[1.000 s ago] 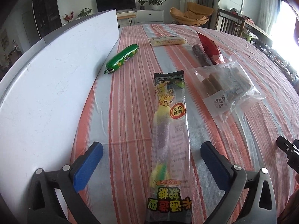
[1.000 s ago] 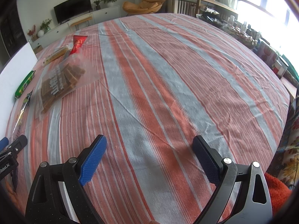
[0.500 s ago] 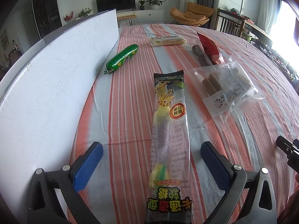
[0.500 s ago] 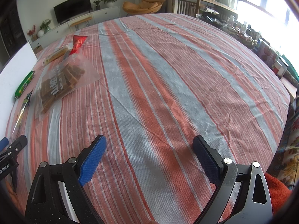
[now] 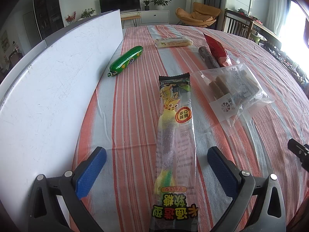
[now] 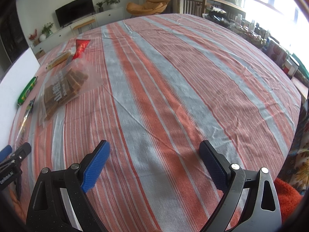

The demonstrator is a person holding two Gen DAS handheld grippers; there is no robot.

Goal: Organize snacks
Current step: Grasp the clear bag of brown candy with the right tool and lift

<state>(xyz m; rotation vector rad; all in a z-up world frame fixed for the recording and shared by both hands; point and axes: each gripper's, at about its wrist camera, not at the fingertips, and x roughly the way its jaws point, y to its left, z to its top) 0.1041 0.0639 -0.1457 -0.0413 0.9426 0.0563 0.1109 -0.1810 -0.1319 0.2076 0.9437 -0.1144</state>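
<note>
**Long candy pack lies between spread left jaws**

The long gummy candy pack (image 5: 174,135) lies flat on the striped table (image 5: 135,89), lengthwise between the wide-spread jaws of the left gripper (image 5: 154,163), which grip nothing. Just right of the pack sits a clear bag of brown bars (image 5: 234,90); beyond that bag lie a dark stick (image 5: 207,57) and a red packet (image 5: 217,50), touching or nearly so. Beyond and left of the pack, a green sausage (image 5: 125,60) rests close to the white board (image 5: 48,89), and a pale wrapped bar (image 5: 173,42) lies farthest away. Well right of the pack, the right gripper (image 6: 154,163) hangs over bare cloth, jaws apart and empty.

The pack's film looks slick and limp: a pinch on the edge seams alone could slip, or the long ends could sag and drag across the clear bag.
</note>
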